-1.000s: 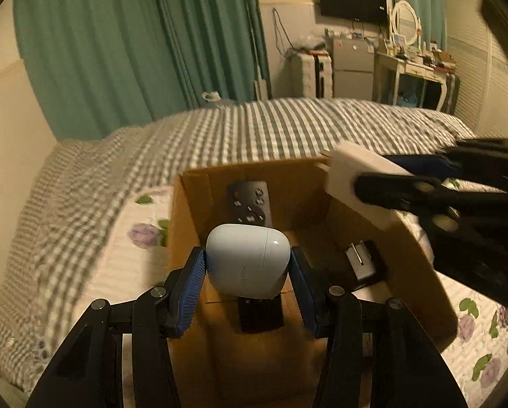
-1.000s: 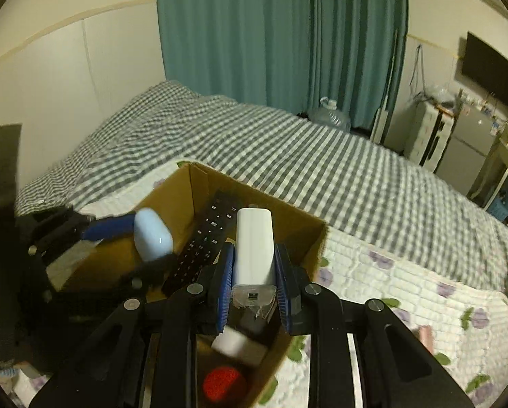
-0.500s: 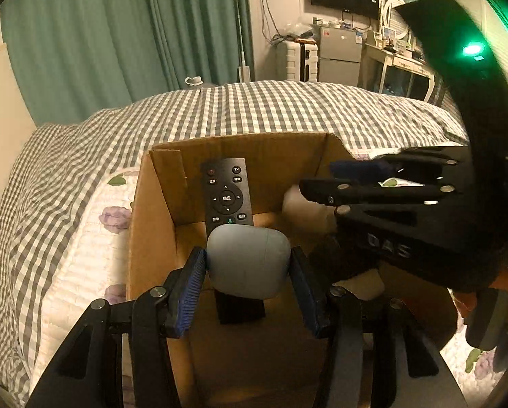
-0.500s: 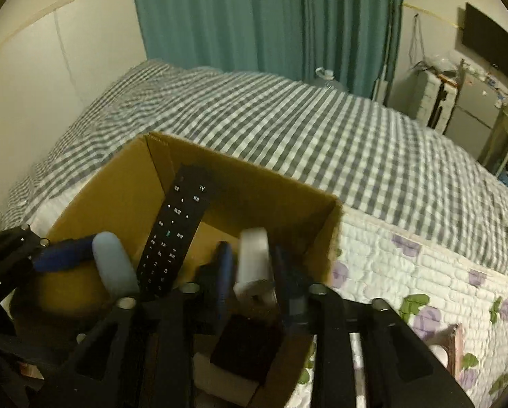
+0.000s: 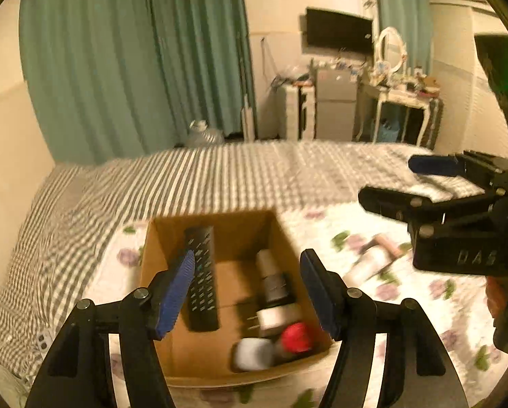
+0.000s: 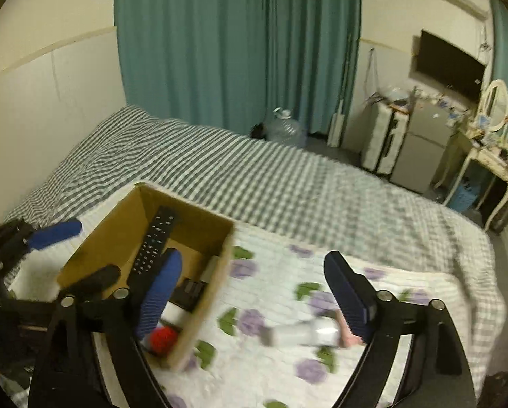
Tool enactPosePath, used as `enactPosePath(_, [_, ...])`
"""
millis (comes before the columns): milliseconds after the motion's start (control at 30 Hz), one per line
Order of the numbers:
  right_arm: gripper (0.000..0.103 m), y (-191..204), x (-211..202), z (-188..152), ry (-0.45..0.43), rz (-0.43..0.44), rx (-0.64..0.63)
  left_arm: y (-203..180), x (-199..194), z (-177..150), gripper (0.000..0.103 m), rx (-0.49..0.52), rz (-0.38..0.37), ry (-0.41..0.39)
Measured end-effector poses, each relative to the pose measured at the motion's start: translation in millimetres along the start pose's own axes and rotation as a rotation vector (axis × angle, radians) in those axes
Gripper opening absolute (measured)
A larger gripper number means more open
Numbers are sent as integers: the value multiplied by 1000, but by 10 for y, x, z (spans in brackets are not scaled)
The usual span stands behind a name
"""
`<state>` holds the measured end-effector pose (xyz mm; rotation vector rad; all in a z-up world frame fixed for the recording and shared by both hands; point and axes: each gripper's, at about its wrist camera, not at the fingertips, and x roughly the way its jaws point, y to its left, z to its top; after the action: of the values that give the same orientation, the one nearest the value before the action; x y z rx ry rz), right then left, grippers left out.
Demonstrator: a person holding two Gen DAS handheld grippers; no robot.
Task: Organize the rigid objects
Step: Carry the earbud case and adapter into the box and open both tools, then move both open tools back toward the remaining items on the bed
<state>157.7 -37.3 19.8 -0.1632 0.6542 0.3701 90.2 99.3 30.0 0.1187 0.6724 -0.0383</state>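
An open cardboard box (image 5: 151, 261) (image 6: 117, 224) sits on the flowered quilt. In it lie a black remote (image 5: 202, 278) (image 6: 153, 244), a pale blue-white case (image 5: 254, 355), a white bar-shaped item (image 5: 267, 265), a white plug (image 5: 276, 316) and a red-capped item (image 5: 296, 336) (image 6: 162, 338). My left gripper (image 5: 248, 285) is open and empty above the box. My right gripper (image 6: 250, 292) is open and empty over the quilt, right of the box. A white tube (image 6: 305, 333) (image 5: 366, 268) and a pink item (image 6: 344, 331) (image 5: 386, 243) lie on the quilt.
The bed has a grey checked cover (image 6: 254, 183) beyond the quilt. Green curtains (image 6: 236, 51), a water jug (image 6: 286, 129), a small fridge (image 6: 420, 149), a dressing table (image 6: 485, 156) and a wall TV (image 6: 447, 64) stand at the far side of the room.
Both grippers have opened and risen out of the box. The pale case and the white bar-shaped item that they held now lie in the box. The right gripper has moved right, over the quilt.
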Motion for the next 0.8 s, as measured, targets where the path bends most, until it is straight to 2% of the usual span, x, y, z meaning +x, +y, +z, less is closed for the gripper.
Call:
enactPosePath(233, [88, -465, -686, -141, -45, -70, 9, -507, -325, 241, 69, -10, -19, -58])
enactPosePath(400, [88, -806, -890, -346, -49, -111, 25, -803, -229, 218, 70, -15, -19, -46])
enactPosePath(533, [88, -1031, -779, -559, -17, -106, 57, -1026, 26, 129, 70, -26, -46, 17])
enactPosePath(800, [88, -1262, -53, -1065, 98, -80, 77, -1307, 657, -168, 70, -6, -31, 137])
